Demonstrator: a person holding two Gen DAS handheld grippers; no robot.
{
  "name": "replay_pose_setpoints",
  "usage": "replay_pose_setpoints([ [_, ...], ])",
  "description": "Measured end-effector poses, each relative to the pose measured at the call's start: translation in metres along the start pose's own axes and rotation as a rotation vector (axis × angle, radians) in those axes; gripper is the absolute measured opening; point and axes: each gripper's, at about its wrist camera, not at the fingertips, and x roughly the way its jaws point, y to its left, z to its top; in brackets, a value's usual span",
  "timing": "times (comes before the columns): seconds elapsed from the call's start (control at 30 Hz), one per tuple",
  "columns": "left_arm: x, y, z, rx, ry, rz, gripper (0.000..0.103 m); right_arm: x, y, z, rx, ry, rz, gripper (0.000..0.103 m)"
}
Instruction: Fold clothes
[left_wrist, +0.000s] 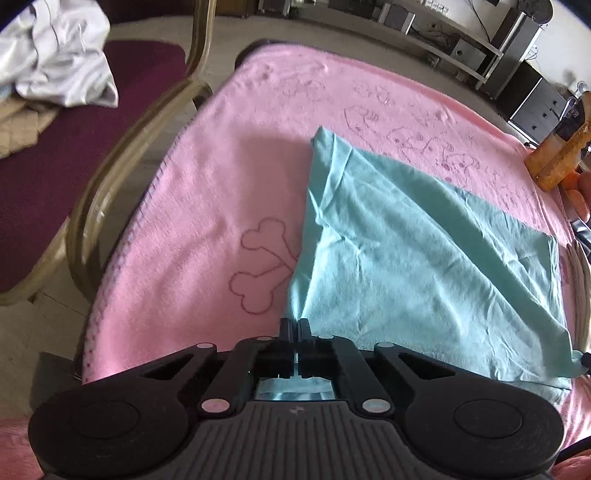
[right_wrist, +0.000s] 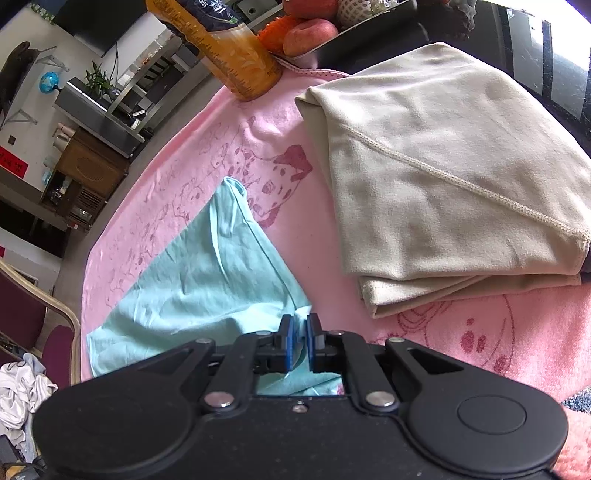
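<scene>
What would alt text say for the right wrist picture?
The right gripper pinches the near edge of a turquoise garment lying on a pink blanket. A folded beige garment sits to its right, an orange bottle behind.

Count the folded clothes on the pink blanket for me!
2: a teal garment near the blanket's middle, and a beige garment beside it, near the fruit tray. Others may lie outside the views.

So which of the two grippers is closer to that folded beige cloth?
Right. The right gripper is beside the folded beige cloth, pinching the teal garment. The left gripper holds its far corner.
</scene>
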Motion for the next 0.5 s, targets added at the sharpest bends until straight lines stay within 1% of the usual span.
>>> replay_pose_setpoints([
  [0.1,-0.007,0.004,0.004,-0.042,-0.009,-0.025,0.000,-0.005,0.000,0.000,-0.003,-0.042,0.007,0.004],
  [0.17,-0.015,0.010,0.009,-0.090,-0.016,-0.059,0.000,-0.011,0.002,0.000,-0.012,-0.080,0.021,0.004],
  [0.27,-0.030,0.019,0.019,-0.157,-0.036,-0.114,0.000,-0.023,0.003,0.004,0.008,-0.115,0.058,0.004],
  [0.4,-0.054,0.024,0.026,-0.201,-0.061,-0.165,0.000,-0.037,0.003,0.010,0.062,-0.126,0.110,0.004],
  [0.5,-0.070,0.028,0.028,-0.221,-0.067,-0.193,0.000,-0.046,0.007,0.011,0.071,-0.122,0.117,0.004],
])
